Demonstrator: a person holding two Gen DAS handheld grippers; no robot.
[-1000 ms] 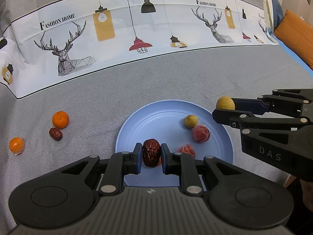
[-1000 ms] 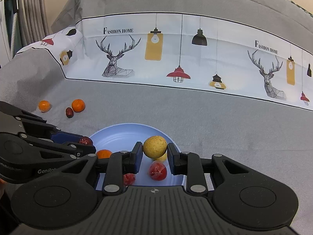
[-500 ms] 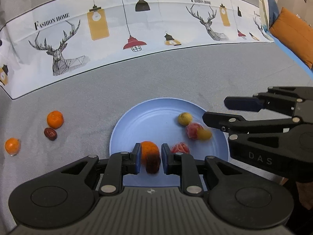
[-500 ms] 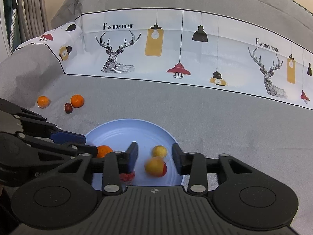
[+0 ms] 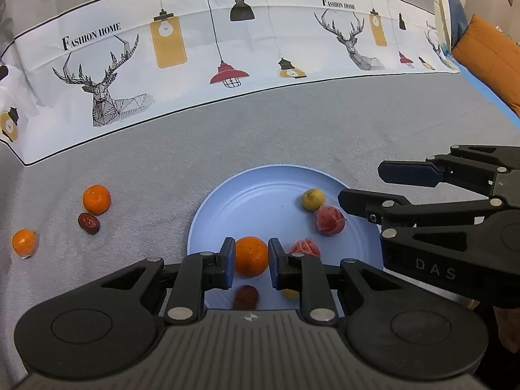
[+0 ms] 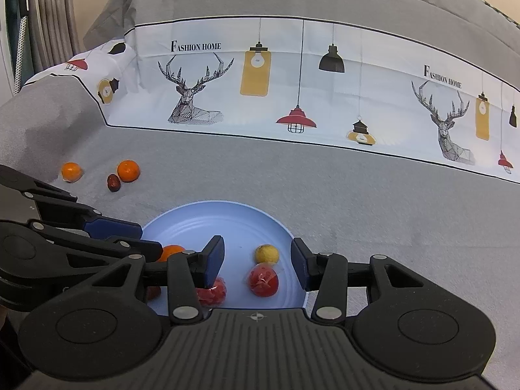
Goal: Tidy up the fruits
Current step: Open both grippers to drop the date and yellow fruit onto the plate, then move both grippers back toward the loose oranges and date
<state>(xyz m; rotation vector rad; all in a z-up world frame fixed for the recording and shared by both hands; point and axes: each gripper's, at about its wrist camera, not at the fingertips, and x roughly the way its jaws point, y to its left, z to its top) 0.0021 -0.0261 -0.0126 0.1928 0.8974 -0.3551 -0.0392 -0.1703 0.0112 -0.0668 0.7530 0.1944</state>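
A light blue plate [image 5: 260,201] [image 6: 211,224] lies on the grey cloth. On it are an orange [image 5: 251,256] [image 6: 172,251], a small yellow fruit [image 5: 313,199] [image 6: 266,253] and two red wrapped fruits [image 5: 330,220] [image 5: 304,248]. A dark red date [image 5: 246,296], blurred, sits under my left gripper [image 5: 251,265], whose jaws stand slightly apart with nothing between them. A yellow bit [image 5: 291,293] peeks from under its right finger. My right gripper [image 6: 256,260] [image 5: 362,183] hangs open over the plate's right side and holds nothing.
Off the plate to the left lie two oranges [image 5: 96,199] [image 5: 25,242] and another date [image 5: 88,223]. A white printed cloth band [image 5: 227,48] runs across the back. An orange cushion [image 5: 487,58] is at the far right, and curtains [image 6: 48,16] hang at the far left.
My left gripper let go of the date, which dropped onto the plate. My right gripper opened and released the yellow fruit, which fell by the red fruit and then rolled toward the near rim.
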